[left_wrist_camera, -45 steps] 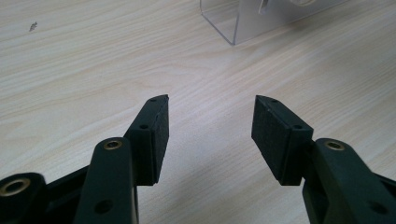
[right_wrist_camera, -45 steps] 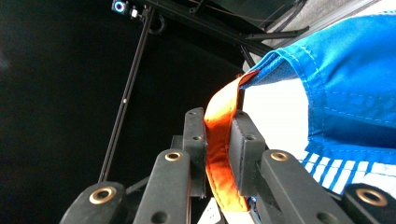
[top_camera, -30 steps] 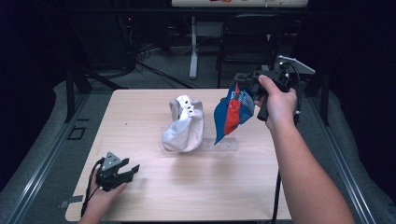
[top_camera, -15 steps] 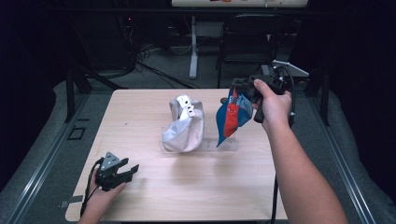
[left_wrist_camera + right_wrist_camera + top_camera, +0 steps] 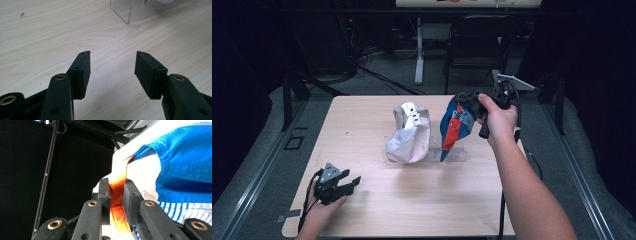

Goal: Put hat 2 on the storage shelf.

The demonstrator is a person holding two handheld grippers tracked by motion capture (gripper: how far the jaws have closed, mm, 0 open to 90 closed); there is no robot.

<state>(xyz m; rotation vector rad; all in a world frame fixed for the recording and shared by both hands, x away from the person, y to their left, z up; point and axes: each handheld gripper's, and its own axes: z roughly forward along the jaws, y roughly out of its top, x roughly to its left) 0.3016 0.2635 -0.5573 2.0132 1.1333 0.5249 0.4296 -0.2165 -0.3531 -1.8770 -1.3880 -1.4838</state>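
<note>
- A blue cap (image 5: pixel 455 127) with red and white parts hangs over the far right part of the table (image 5: pixel 362 125), its lower tip reaching down to a clear plastic stand (image 5: pixel 457 155).
- In the right gripper view the cap (image 5: pixel 185 167) shows blue stitched fabric with a blue-and-white striped part beneath it, and an orange strap (image 5: pixel 117 195) runs down from its edge.
- The right gripper (image 5: pixel 465 101) is clamped on that strap: in the right gripper view the right gripper (image 5: pixel 117 200) has its two black jaws pressed against the orange band from both sides.
- The right hand (image 5: pixel 498 119) grips the tool's handle, with the grey three-cornered plate (image 5: pixel 512 80) above it and the forearm coming up from the bottom right of the high view.
- Just to the left of the blue cap, a grey-white cap (image 5: pixel 409 134) sits on the same clear stand, its strap holes facing up; the two caps are close but whether they touch I cannot tell.
- The left gripper (image 5: pixel 343 184) rests low at the near left part of the table, well apart from both caps, held by the left hand (image 5: pixel 319 205).
- In the left gripper view the left gripper (image 5: pixel 112 71) has its jaws standing apart with only bare wood between the pads (image 5: pixel 86 72).
- A corner of the clear stand (image 5: pixel 132 11) shows at the top of that view.
- Beyond the table, a chair (image 5: pixel 477 50) stands in a dark room.
</note>
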